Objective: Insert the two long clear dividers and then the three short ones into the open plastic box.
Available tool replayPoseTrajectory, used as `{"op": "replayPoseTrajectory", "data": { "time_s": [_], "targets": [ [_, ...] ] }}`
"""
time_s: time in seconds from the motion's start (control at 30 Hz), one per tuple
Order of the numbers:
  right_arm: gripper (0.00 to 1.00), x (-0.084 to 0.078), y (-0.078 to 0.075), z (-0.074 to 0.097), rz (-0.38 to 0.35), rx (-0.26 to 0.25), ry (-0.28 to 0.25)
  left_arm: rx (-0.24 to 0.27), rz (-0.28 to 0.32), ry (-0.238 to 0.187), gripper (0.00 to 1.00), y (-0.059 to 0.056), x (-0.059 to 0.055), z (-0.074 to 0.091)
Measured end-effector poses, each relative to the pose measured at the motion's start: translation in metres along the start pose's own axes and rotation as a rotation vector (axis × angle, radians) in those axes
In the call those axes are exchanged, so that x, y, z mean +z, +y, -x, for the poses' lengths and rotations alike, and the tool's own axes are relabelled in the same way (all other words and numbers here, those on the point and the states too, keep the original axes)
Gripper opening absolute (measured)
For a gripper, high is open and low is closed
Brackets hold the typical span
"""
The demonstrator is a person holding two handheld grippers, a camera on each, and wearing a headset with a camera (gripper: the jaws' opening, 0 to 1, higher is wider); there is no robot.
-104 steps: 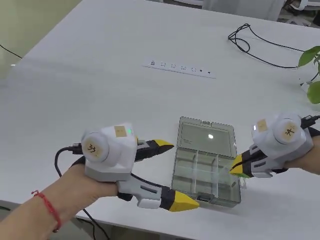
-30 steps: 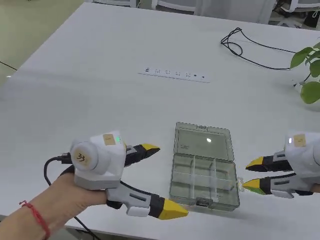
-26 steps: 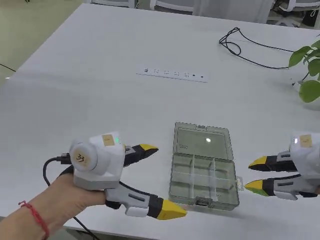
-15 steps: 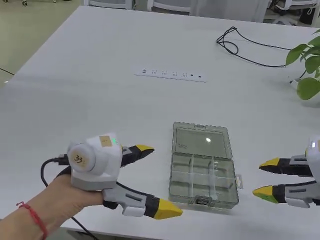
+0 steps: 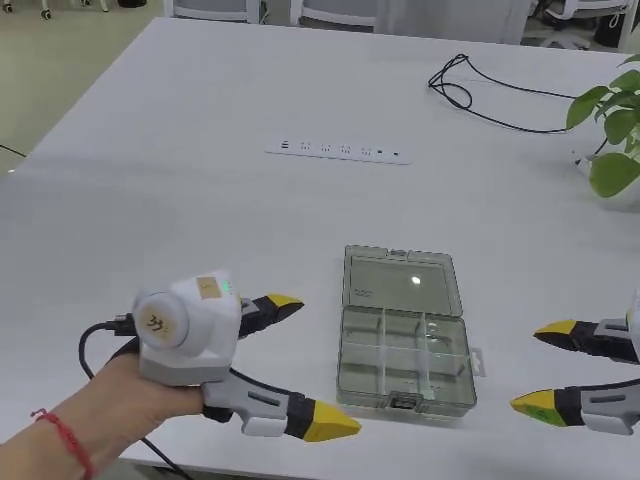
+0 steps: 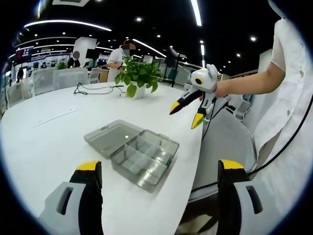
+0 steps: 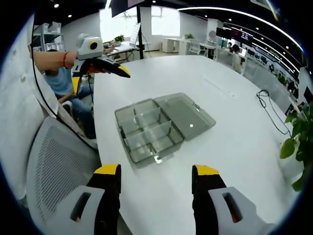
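Plastic box (image 5: 403, 283) near table (image 5: 200, 200) edge; left gripper (image 5: 312, 364), right gripper (image 5: 539, 366) gape, seemingly empty.

Big white bench (image 5: 200, 200), matte top. White power strip (image 5: 338, 152) lies mid-bench; black cable (image 5: 442, 90) loops toward the bench's far right corner. Green potted plant (image 5: 608, 130) at the bench's right edge. Office chairs (image 5: 330, 12) along the bench's far side, grey mesh chair (image 7: 54, 161) at its near side. Floor (image 5: 60, 60) left of the bench is pale yellow-green. Beyond the bench: open-plan office w/ more white desks (image 7: 188, 46) & bright windows (image 7: 161, 19). Dark ceiling over the bench w/ LED strips (image 6: 195, 12) & small spots.
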State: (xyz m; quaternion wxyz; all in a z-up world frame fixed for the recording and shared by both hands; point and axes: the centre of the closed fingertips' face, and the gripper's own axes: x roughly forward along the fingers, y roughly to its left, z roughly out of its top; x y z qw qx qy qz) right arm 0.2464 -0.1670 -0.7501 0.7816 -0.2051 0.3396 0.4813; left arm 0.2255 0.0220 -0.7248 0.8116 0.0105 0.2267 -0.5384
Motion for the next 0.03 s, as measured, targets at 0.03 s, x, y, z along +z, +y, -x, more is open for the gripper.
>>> {"op": "replayPoseTrajectory", "data": {
  "time_s": [0.03],
  "targets": [
    [0.61,0.0003,0.0009,0.0001,-0.005,0.0,-0.001,0.0,0.0,0.001,1.0,-0.0001,0.0001,0.0001]
  ]
}}
